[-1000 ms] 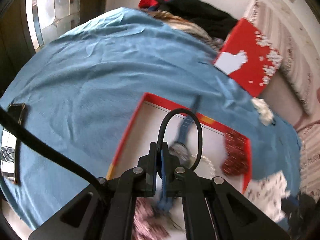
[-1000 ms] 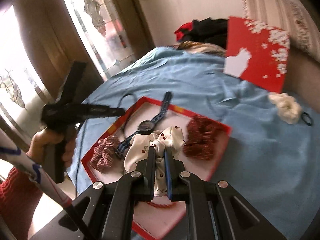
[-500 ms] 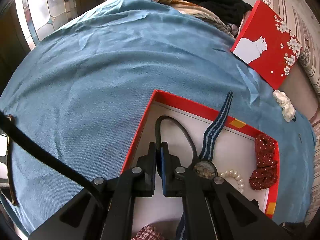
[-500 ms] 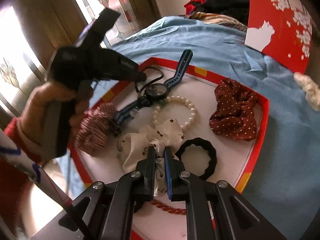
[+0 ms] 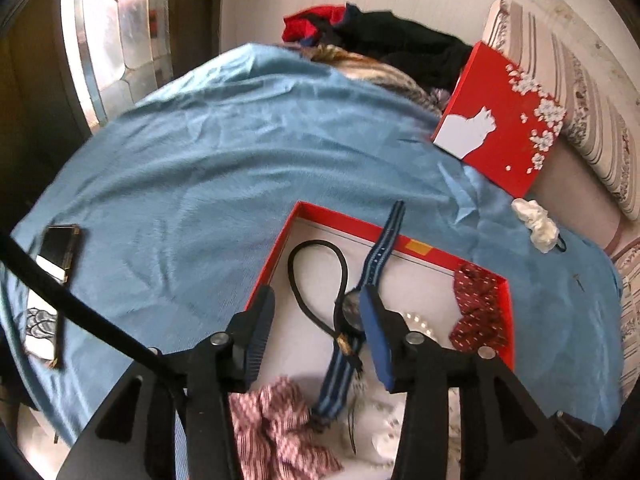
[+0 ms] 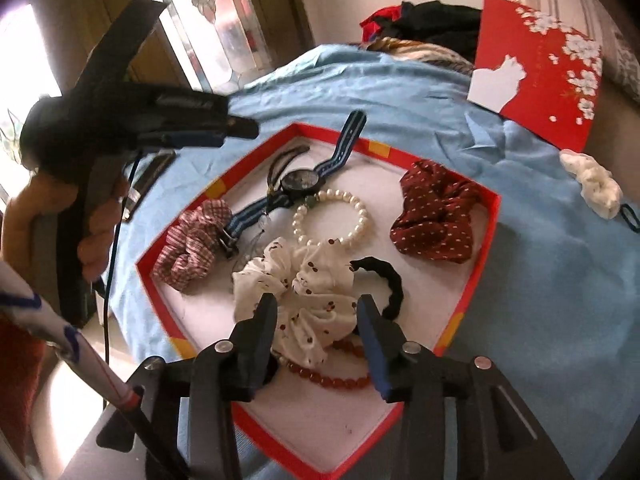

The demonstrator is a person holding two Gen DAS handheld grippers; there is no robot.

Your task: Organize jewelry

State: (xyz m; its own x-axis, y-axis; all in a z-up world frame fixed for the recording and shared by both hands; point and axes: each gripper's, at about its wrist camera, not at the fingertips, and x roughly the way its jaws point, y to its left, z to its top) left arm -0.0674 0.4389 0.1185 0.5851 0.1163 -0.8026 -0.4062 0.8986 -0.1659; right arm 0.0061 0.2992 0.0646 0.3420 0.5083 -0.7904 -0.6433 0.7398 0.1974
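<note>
Both claws, pressed together half a second ago, now stand spread wide with nothing between their fingers. The left claw hovers over the corner of the shallow red cardboard tray nearest the window, tilted down, its fingers straddling a thin black cord loop and the round face of a blue striped-strap wristwatch lying on the tray's white floor. From the right wrist view, a bare hand grips the left tool's handle at the left edge of the picture, its nose pointing across toward the tray's far edge. The right claw hangs low over the tray's near side, fingers either side of a white cherry-print fabric scrunchie. Around it lie a white pearl bracelet, a black hair tie, a red bead bracelet, a dark red dotted scrunchie and a pink plaid scrunchie. The tray rests on a blue bedspread, with a red cat-print lid propped at the bed's far edge.
</note>
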